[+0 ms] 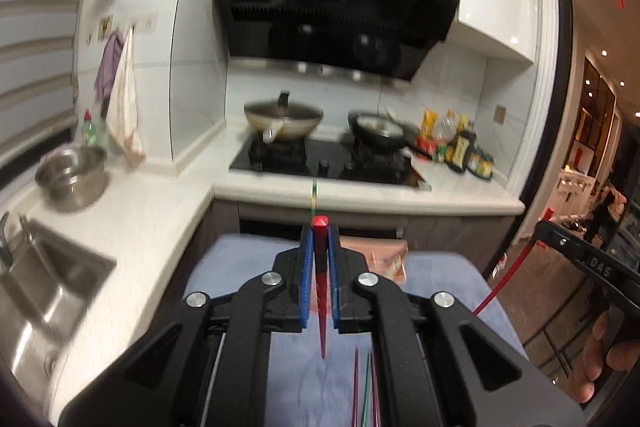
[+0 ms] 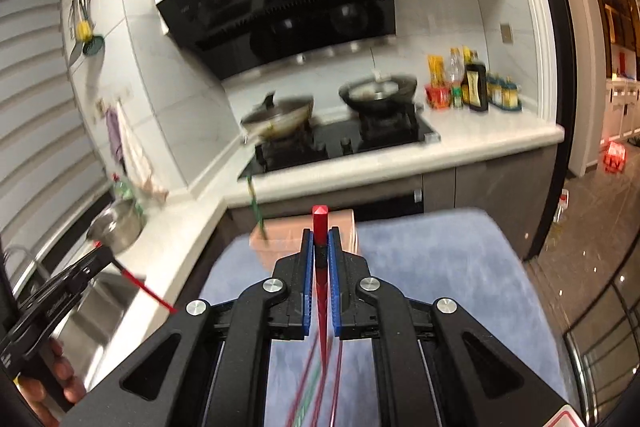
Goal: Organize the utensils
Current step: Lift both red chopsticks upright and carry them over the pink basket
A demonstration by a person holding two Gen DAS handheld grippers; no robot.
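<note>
My left gripper (image 1: 320, 231) is shut on a red chopstick (image 1: 321, 291), held upright above the blue-grey cloth (image 1: 240, 259). My right gripper (image 2: 320, 233) is shut on another red chopstick (image 2: 321, 287) above the same cloth (image 2: 440, 267). A pinkish-brown box (image 2: 272, 243) stands at the cloth's far edge with a green chopstick (image 2: 256, 207) sticking out of it; the box also shows in the left wrist view (image 1: 386, 259). Several loose chopsticks, purple and green, lie on the cloth below each gripper (image 1: 362, 387) (image 2: 308, 391).
A white counter (image 1: 152, 211) holds a steel pot (image 1: 72, 177) beside a sink (image 1: 44, 291). A stove (image 1: 328, 163) carries a wok (image 1: 282, 121) and a pan (image 1: 380, 131). Sauce bottles (image 1: 460, 143) stand at the right. A doorway (image 1: 592, 147) opens right.
</note>
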